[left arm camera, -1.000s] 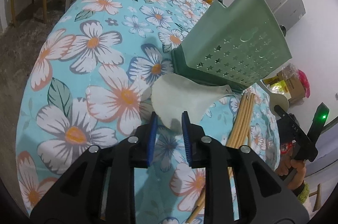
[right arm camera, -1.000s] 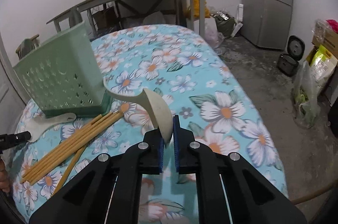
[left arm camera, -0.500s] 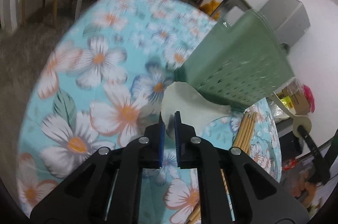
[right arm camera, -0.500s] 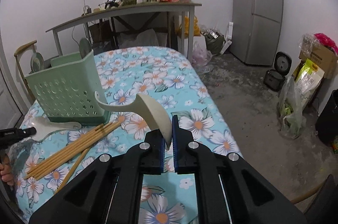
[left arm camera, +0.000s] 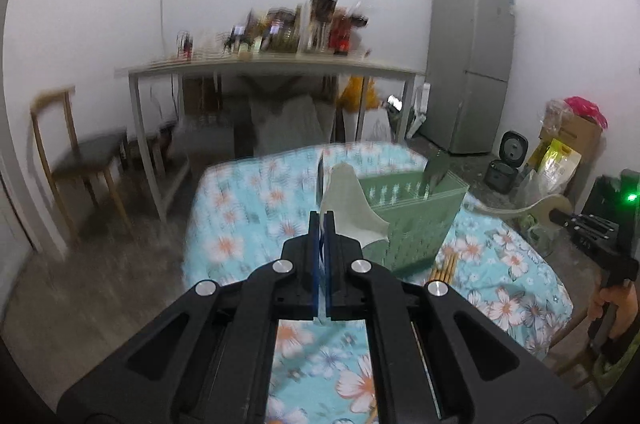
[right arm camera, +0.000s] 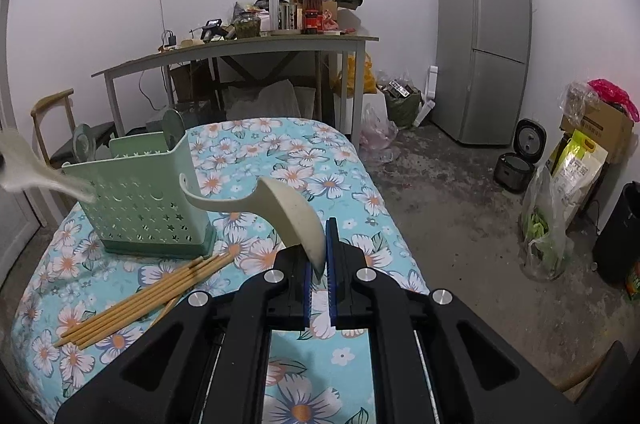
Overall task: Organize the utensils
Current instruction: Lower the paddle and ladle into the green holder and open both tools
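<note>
Pale green plastic marks my reference on the left: the perforated utensil caddy (right arm camera: 140, 200) stands upright on the floral tablecloth (right arm camera: 328, 160), near the table's left edge, with two round-ended utensils (right arm camera: 173, 128) already standing in its back compartment. Just in front of its base lies a bundle of wooden chopsticks (right arm camera: 152, 298), fanned toward the near-left edge. At the far left of the right wrist view I see a blurred cream rice paddle (right arm camera: 24, 168) raised level with the caddy's rim. My left gripper (left arm camera: 322, 220) has just been closing and is now clenched on that paddle's blade; the left view is smeared by motion. To the right, my right gripper (right arm camera: 320, 256) grasps a cream ladle (right arm camera: 280, 212) by its bowl, the handle arching left toward the caddy, clear of the cloth. Right of the table the concrete floor (right arm camera: 452, 208) lies open as far as the grey refrigerator (right arm camera: 484, 44).
</note>
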